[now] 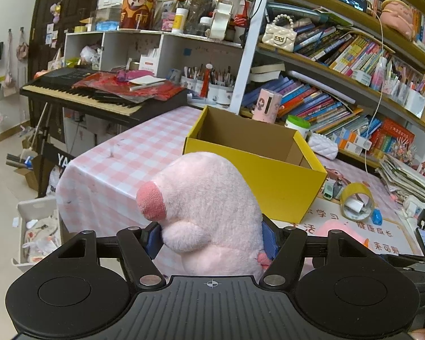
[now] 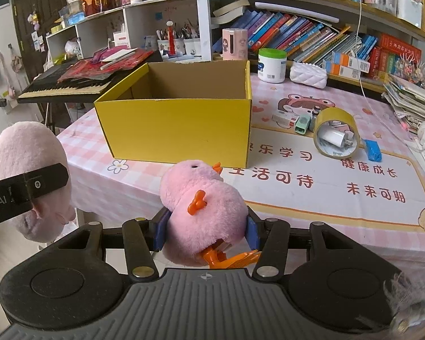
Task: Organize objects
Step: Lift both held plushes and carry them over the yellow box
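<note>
My left gripper [image 1: 212,238] is shut on a pink plush pig [image 1: 209,212] with a darker pink snout, held in the air before the table's near edge. The pig also shows at the left of the right wrist view [image 2: 28,158]. My right gripper [image 2: 205,231] is shut on a pink plush duck [image 2: 204,206] with an orange beak, bow and feet, held just in front of the table. An open yellow cardboard box [image 2: 178,130] stands on the pink checked tablecloth [image 2: 325,187] beyond both toys; it also shows in the left wrist view [image 1: 272,181]. Its inside looks empty.
Right of the box lie a yellow tape roll [image 2: 337,133] with a white charger inside, a blue object [image 2: 372,149] and small items. A white jar [image 2: 272,65] and white pouch [image 2: 308,75] sit behind. A keyboard piano [image 1: 99,93] stands left; bookshelves [image 1: 340,56] behind.
</note>
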